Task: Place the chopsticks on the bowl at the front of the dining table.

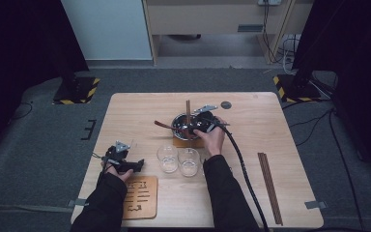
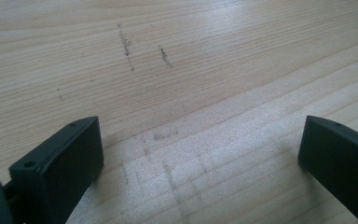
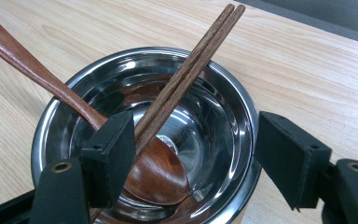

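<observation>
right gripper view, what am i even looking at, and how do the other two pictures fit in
A person at a table holds a hand-operated two-jaw gripper in each hand. The high view looks down from above; each gripper view rides on its gripper.

The right gripper hangs open over a steel bowl holding a wooden spoon and chopsticks. It grips nothing.

The left gripper is open above bare wood.

Also there: two glasses, a wooden trivet and spare chopsticks.

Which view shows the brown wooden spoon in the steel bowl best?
The right gripper view: the brown wooden spoon appears close, head lying in the round steel bowl, handle over its rim. The high view shows the spoon small and far off. The left gripper view looks at bare tabletop.
</observation>
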`<state>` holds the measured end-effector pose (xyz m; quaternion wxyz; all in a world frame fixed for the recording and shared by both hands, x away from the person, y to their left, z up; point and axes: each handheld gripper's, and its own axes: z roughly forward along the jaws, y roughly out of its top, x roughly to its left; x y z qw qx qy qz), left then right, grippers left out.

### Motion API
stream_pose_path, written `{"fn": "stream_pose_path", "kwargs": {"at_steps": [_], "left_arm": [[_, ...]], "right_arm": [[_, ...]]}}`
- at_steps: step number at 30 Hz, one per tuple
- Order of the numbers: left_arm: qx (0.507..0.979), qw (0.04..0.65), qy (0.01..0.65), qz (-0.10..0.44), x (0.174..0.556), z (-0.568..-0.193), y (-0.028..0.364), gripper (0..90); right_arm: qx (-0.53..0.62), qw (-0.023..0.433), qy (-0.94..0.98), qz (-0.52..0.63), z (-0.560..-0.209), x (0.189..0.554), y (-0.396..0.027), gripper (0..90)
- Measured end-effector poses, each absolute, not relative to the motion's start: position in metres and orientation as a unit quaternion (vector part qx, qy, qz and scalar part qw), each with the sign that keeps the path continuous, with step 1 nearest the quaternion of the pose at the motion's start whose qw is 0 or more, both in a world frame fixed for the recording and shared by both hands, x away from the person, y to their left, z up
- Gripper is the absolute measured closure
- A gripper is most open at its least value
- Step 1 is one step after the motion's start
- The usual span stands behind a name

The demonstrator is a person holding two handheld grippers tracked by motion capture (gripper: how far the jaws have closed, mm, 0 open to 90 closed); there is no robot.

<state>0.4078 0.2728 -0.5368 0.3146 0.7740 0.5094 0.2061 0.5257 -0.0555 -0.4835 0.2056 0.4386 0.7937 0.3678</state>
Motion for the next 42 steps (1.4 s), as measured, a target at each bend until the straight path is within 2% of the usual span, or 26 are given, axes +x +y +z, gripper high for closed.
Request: {"fn": "stream_pose_path", "kwargs": {"at_steps": [42], "left_arm": [[0.774,0.315,0.509,0.206,0.4078,-0.5368,0.2728,0.0]], "right_arm": [[0.439,0.205,0.801,0.353,-0.4867,0.5259,-0.0580,29.3]]}}
